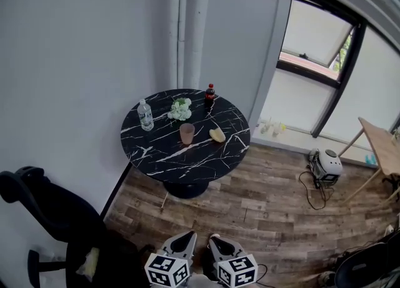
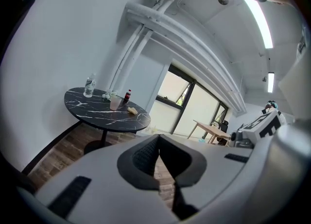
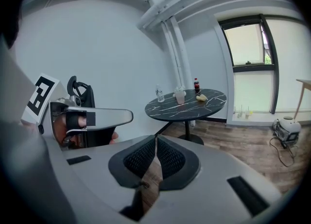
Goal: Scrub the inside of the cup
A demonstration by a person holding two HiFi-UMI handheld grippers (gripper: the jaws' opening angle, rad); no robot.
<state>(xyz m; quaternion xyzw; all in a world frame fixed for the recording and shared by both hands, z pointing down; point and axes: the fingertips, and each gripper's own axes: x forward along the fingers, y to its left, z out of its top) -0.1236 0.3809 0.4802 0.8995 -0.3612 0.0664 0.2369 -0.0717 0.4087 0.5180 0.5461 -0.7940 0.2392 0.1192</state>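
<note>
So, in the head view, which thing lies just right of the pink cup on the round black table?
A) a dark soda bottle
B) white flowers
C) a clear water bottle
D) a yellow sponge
D: the yellow sponge lies on the table just right of the cup. The water bottle stands to the cup's left, and the flowers and soda bottle stand behind it.
</note>
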